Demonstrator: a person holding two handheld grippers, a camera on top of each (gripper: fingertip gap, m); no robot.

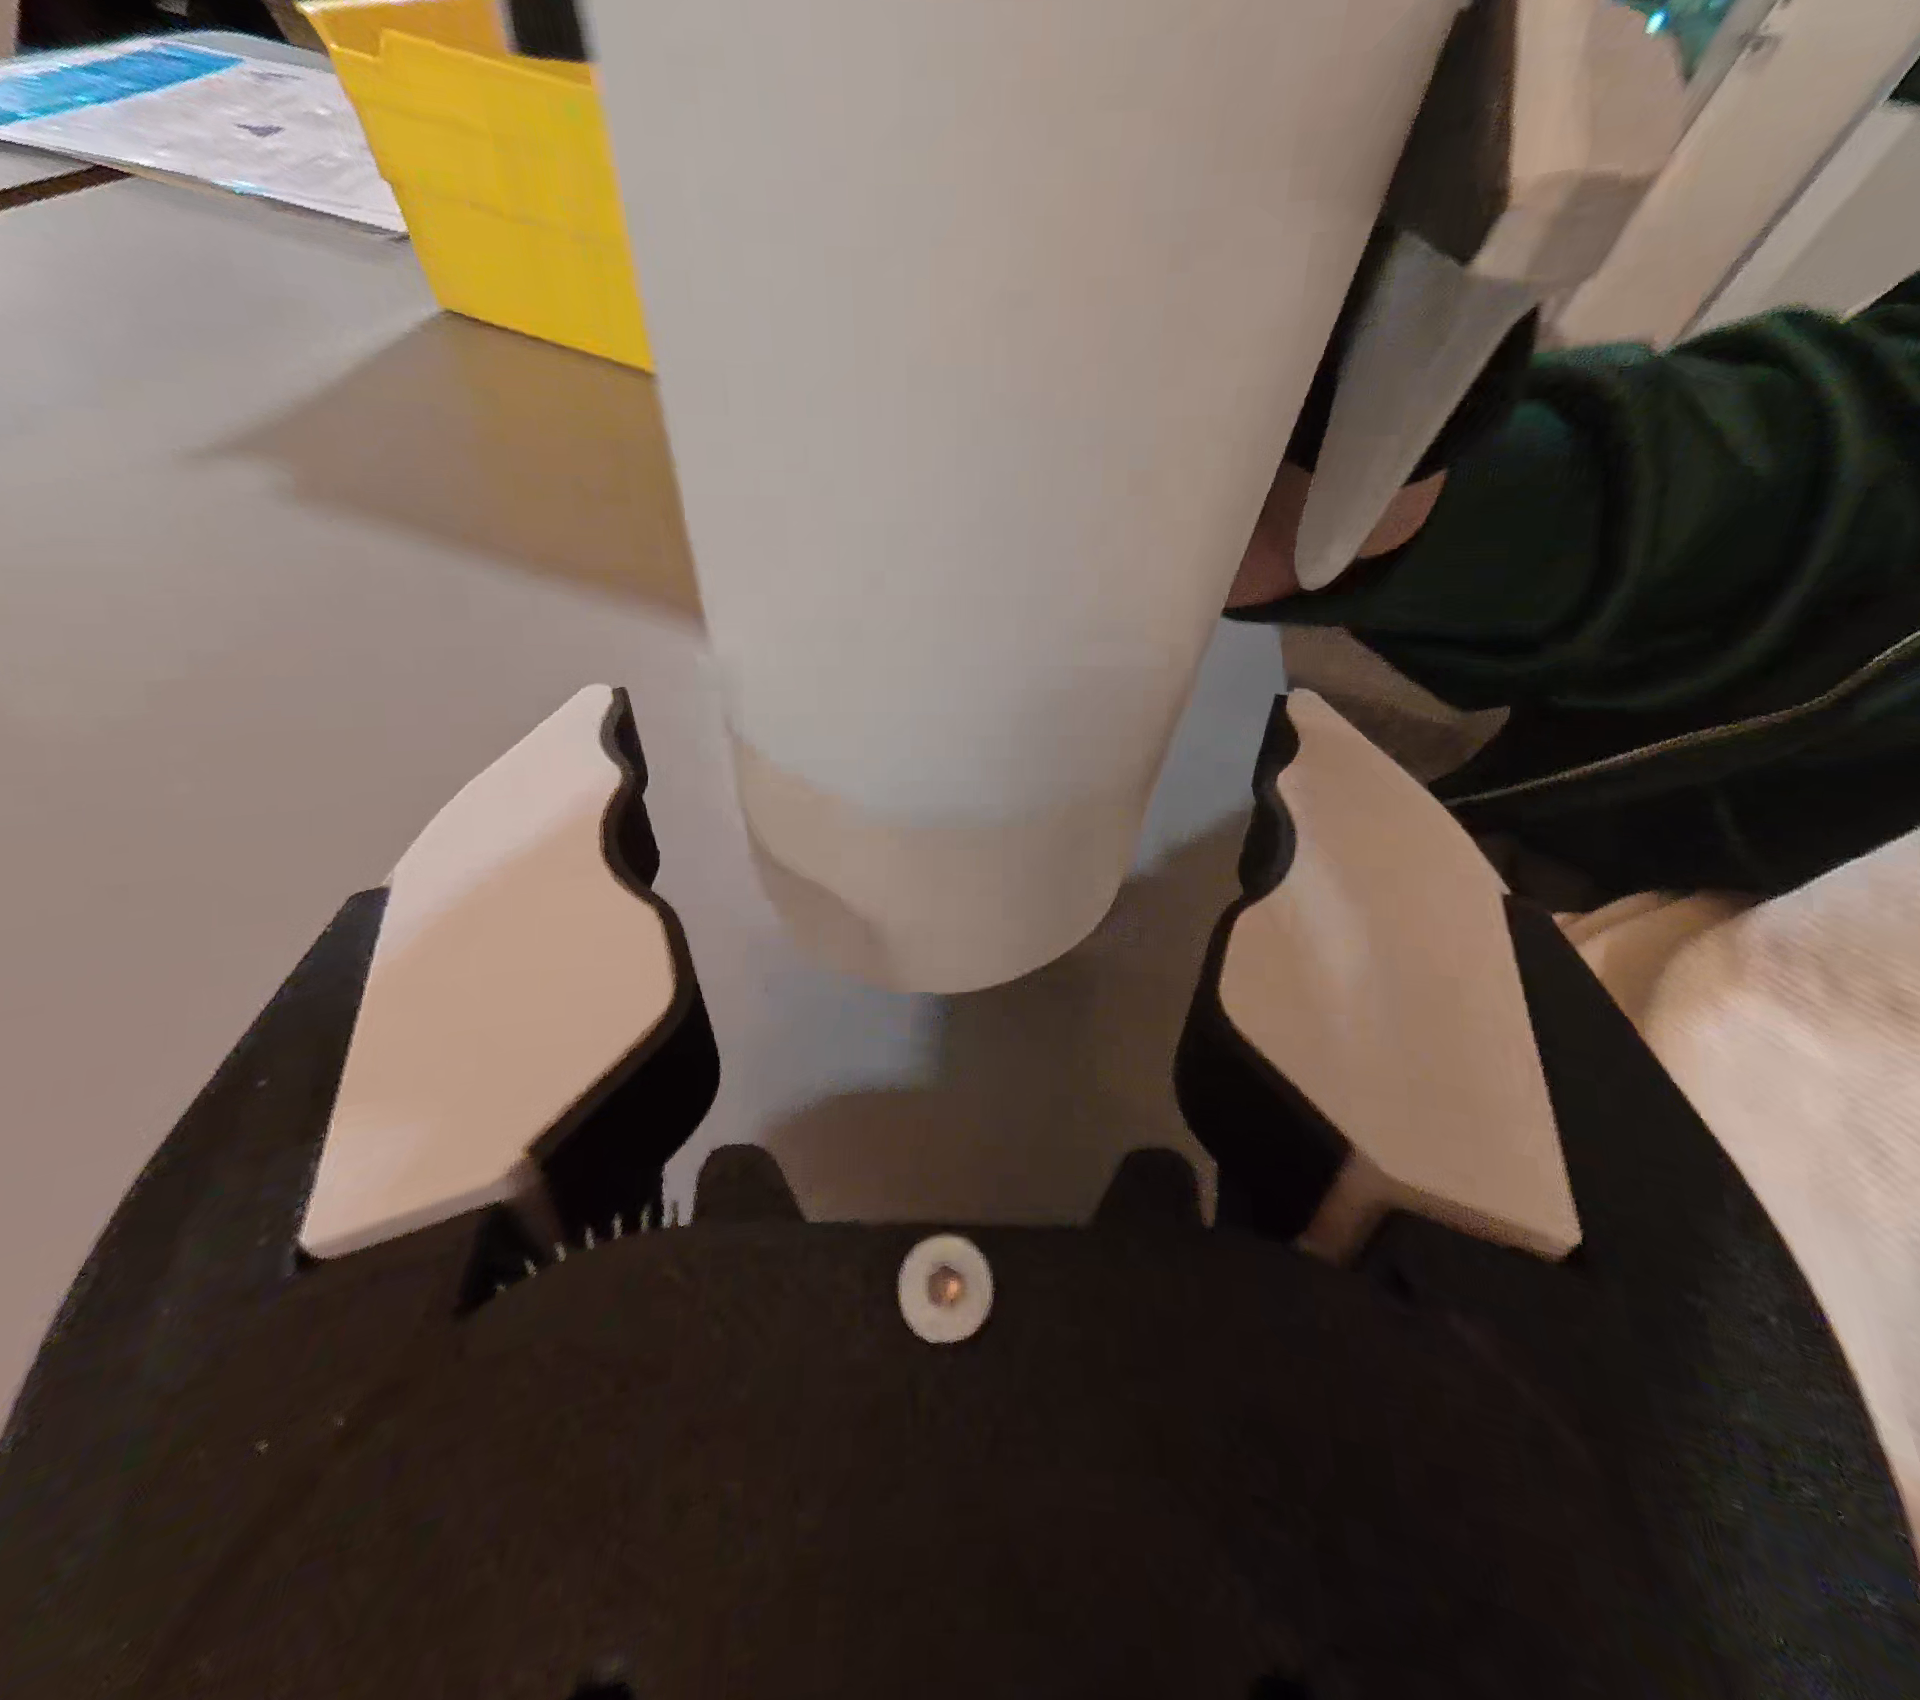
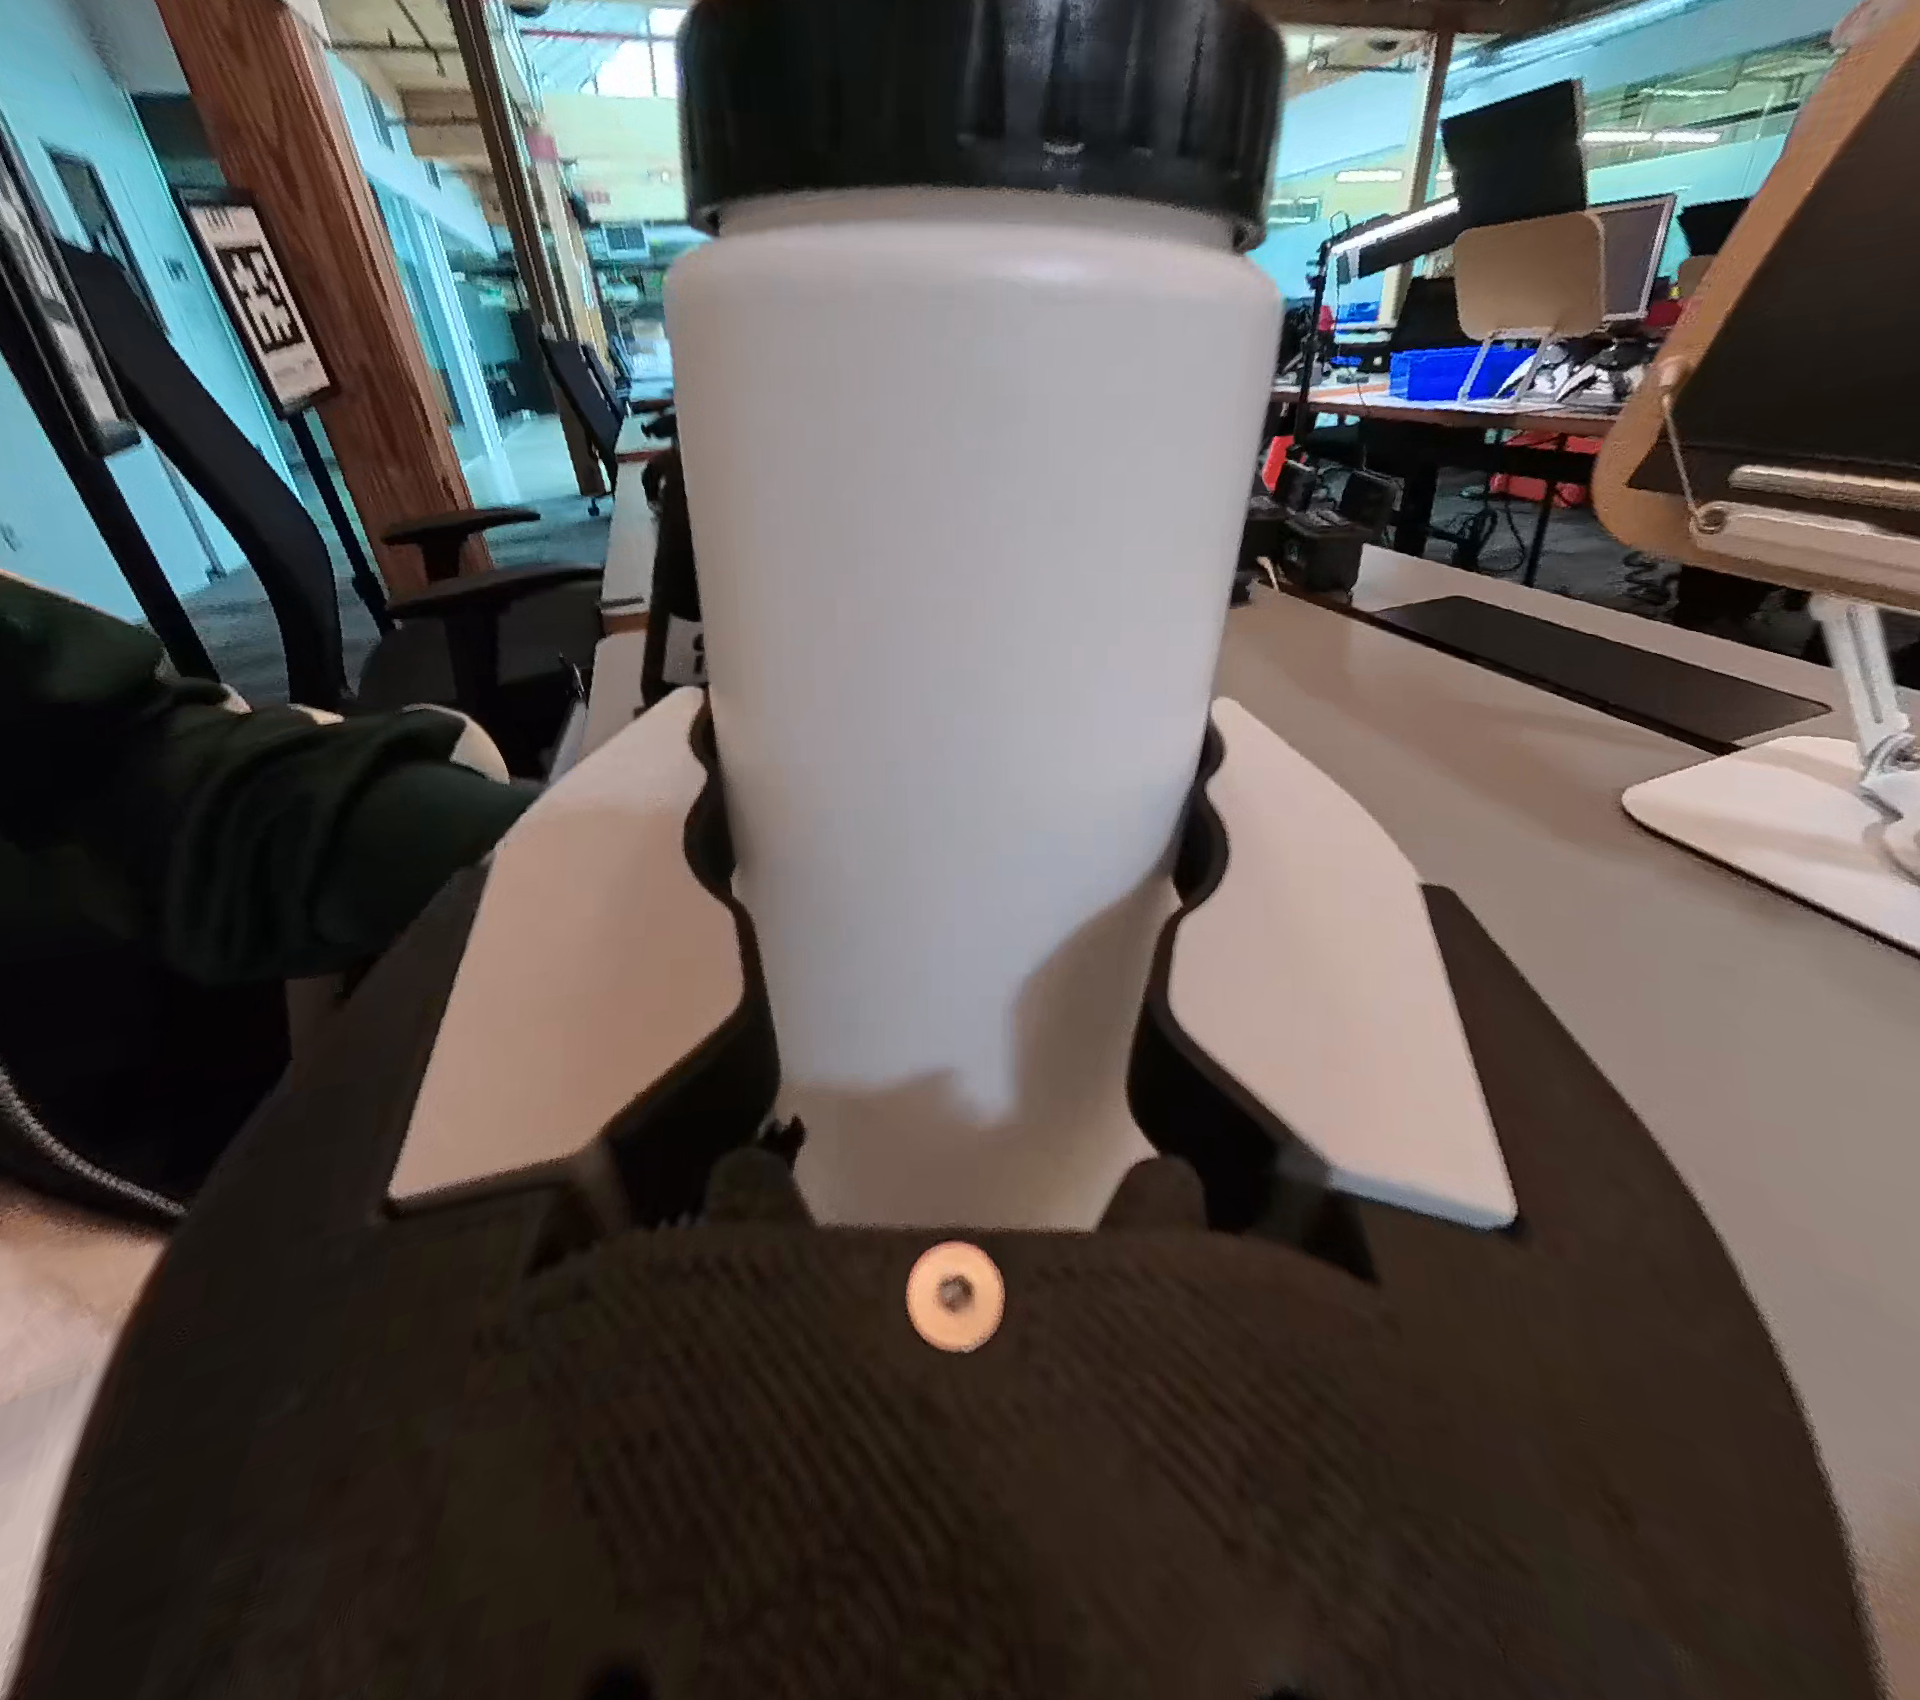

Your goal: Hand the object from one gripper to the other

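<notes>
- Right gripper point(image 2: 956, 829) fingers point(image 2: 582, 954) clamped on the lower body of a white water bottle point(image 2: 966, 611), black ribbed pads pressed to both sides.
- Left gripper point(image 1: 951, 777) fingers point(image 1: 499, 975) spread wide, touching nothing; bottle base point(image 1: 935, 881) hanging between the tips, clear of both pads.
- Smooth white plastic body, upright, rounded shoulder, ribbed black screw cap point(image 2: 977, 81) with a pull spout.
- Held above a grey table point(image 1: 208, 507), yellow bin point(image 1: 499, 175) behind.
</notes>
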